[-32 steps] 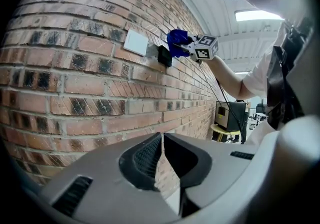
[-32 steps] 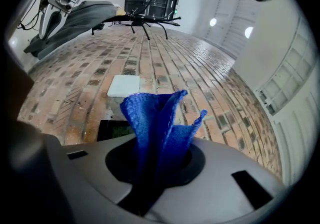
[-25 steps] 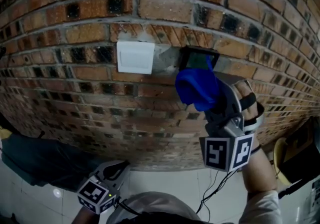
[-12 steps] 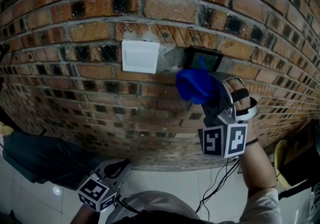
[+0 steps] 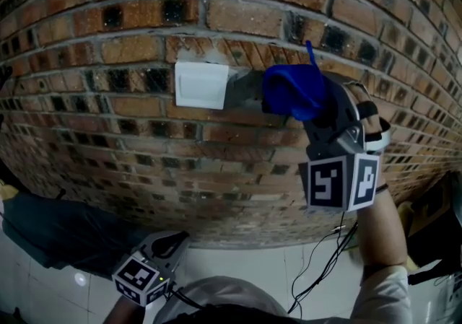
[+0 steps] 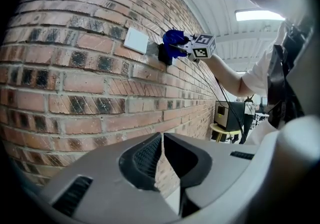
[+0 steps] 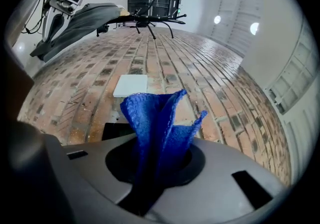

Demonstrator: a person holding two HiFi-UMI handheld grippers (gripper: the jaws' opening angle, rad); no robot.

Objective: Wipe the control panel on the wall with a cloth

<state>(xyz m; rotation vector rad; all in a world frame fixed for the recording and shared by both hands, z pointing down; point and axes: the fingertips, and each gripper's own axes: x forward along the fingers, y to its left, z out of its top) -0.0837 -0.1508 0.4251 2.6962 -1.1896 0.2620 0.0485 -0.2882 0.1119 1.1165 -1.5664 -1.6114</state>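
Note:
A blue cloth (image 5: 291, 90) is pinched in my right gripper (image 5: 312, 107), which is shut on it and held against the brick wall (image 5: 108, 120). In the head view the cloth covers the dark control panel. The right gripper view shows the cloth (image 7: 155, 118) rising from the jaws, with a corner of the black panel (image 7: 114, 130) just beyond the left jaw. Left of the panel sits a white switch plate (image 5: 200, 85). My left gripper (image 5: 170, 244) hangs low near the floor, far from the panel, shut and holding nothing (image 6: 162, 155).
A dark bag or garment (image 5: 65, 232) lies at the wall's foot on the left. A yellow stool (image 5: 404, 221) with dark equipment stands at the right. Cables (image 5: 317, 272) hang under my right arm. A grey mortar patch (image 5: 242, 89) lies between plate and panel.
My right gripper has moved up and slightly right with the cloth, which now covers the panel that showed above it before. The left gripper has stayed put.

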